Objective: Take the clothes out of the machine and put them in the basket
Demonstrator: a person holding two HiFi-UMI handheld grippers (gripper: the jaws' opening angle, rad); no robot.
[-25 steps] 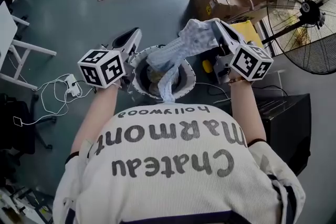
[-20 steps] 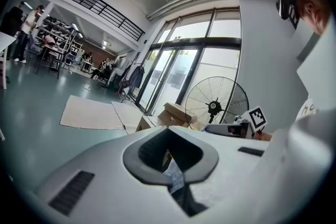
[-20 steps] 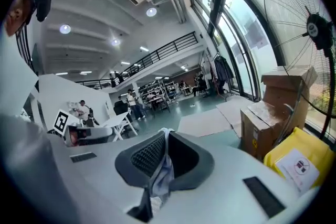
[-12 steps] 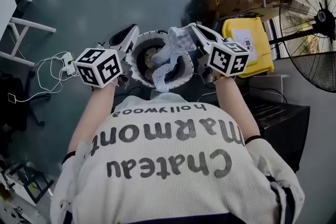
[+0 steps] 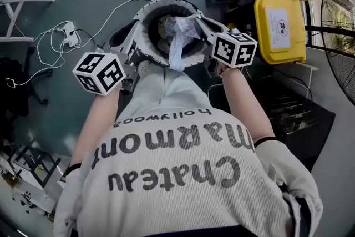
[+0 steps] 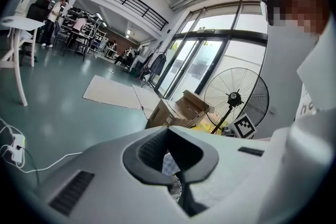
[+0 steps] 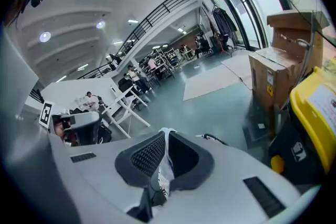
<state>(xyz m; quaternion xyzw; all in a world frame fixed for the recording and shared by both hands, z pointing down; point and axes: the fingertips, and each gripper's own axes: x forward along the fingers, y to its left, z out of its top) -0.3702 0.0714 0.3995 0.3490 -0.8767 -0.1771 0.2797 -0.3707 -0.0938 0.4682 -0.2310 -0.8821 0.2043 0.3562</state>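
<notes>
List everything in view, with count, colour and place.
tub: one, white rim, dark inside, floor ahead
cloth: one, pale blue patterned, hanging over tub
bin: one, yellow, right of tub
cardboard boxes: at least two, brown, beyond bin
fan: one, black, far right
power strip with cable: one, white, floor left of tub
table: one, white, far left
left claw: one, white, at tub's left rim
right claw: one, white, shut on cloth above tub
marker cubes: two, black-and-white, one per claw

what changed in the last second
Both tongs came down. The right tongs, still shut on the patterned garment, lowered it from above the round tub towards its opening. The left tongs sank beside the rim. The grip and the tub stayed as they were.
</notes>
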